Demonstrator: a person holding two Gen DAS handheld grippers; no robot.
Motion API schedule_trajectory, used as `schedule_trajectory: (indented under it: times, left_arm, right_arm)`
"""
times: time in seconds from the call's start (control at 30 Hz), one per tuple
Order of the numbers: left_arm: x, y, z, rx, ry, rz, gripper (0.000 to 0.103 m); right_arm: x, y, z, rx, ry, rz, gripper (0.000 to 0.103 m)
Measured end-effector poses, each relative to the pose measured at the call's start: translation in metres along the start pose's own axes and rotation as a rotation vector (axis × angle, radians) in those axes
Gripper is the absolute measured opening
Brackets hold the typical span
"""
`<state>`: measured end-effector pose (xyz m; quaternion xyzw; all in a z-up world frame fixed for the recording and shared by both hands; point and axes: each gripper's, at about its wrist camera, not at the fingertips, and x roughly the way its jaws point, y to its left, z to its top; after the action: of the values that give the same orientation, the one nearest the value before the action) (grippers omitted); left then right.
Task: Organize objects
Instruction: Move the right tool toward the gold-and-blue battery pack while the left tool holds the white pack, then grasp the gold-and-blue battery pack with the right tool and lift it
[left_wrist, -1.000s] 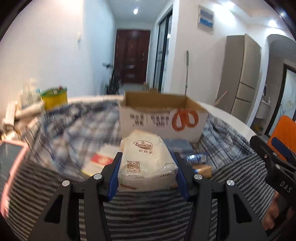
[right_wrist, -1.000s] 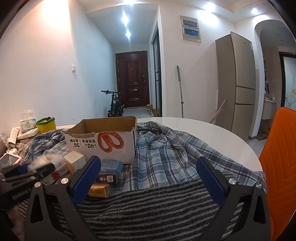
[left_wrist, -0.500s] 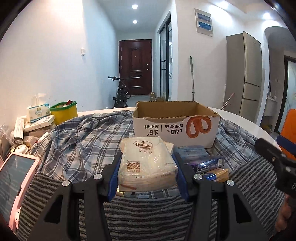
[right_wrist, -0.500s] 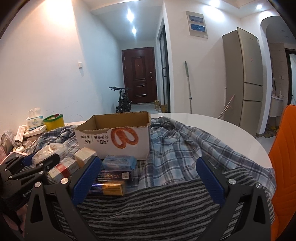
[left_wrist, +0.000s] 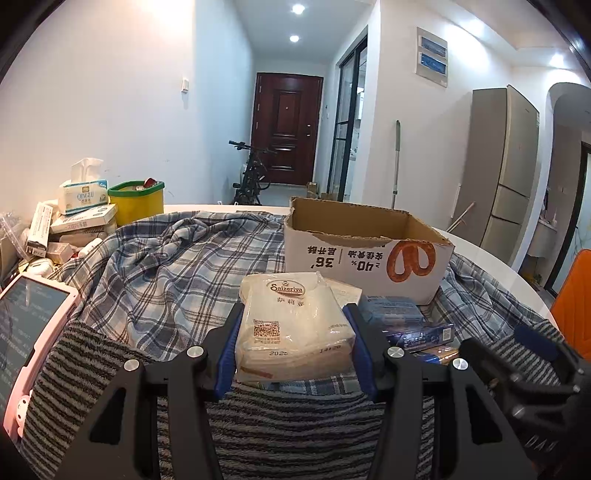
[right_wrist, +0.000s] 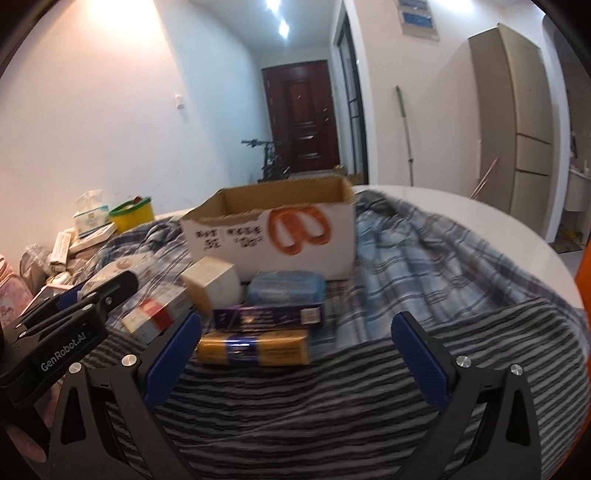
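Observation:
My left gripper (left_wrist: 293, 325) is shut on a white Saizeriya napkin pack (left_wrist: 291, 310), held just above the plaid cloth, short of the open cardboard box (left_wrist: 365, 254). In the right wrist view my right gripper (right_wrist: 297, 321) stands open and holds nothing. Between and just beyond its fingers lie a yellow pack (right_wrist: 255, 350), a dark blue box (right_wrist: 269, 315) and a light blue pack (right_wrist: 286, 288). A cream box (right_wrist: 212, 282) and a red-and-white box (right_wrist: 155, 314) lie to their left, all in front of the cardboard box (right_wrist: 273, 236). The left gripper (right_wrist: 107, 291) shows at the left edge.
A plaid cloth (left_wrist: 166, 266) and a striped cloth (left_wrist: 288, 424) cover the round white table (right_wrist: 480, 221). A pink tablet (left_wrist: 29, 325), a tissue box (left_wrist: 83, 192) and a yellow tub (left_wrist: 136, 201) crowd the left side. An orange chair (left_wrist: 574, 295) stands at the right.
My right gripper has swung left and dipped, so the small packs in front of the box now sit between its fingers. The left gripper still holds the napkin pack, nearly in place.

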<state>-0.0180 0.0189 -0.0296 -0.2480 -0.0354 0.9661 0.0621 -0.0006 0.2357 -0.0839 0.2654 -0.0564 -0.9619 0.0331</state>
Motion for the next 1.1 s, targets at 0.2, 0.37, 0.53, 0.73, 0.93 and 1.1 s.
schedule_trajectory:
  times: [0.2, 0.37, 0.53, 0.73, 0.93, 1.1]
  left_arm:
    - [0.006, 0.01, -0.001, -0.05, 0.034, 0.019, 0.055]
    - [0.006, 0.01, -0.001, -0.049, 0.033, 0.009, 0.055]
    - [0.004, 0.018, -0.001, -0.09, 0.024, 0.024, 0.055]
    - [0.007, 0.017, -0.001, -0.083, 0.038, 0.013, 0.055]
    - [0.006, 0.019, -0.001, -0.096, 0.032, 0.026, 0.055]
    - [0.006, 0.02, -0.001, -0.095, 0.031, 0.023, 0.055]
  right_arm:
    - [0.021, 0.017, -0.004, -0.035, 0.075, 0.009, 0.102]
    - [0.032, 0.028, -0.007, -0.072, 0.123, 0.018, 0.102]
    - [0.036, 0.032, -0.009, -0.08, 0.149, 0.03, 0.102]
    - [0.044, 0.036, -0.01, -0.096, 0.176, 0.007, 0.091]
    - [0.047, 0.034, -0.011, -0.093, 0.191, 0.034, 0.086]
    - [0.043, 0.032, -0.012, -0.081, 0.174, 0.033, 0.084]
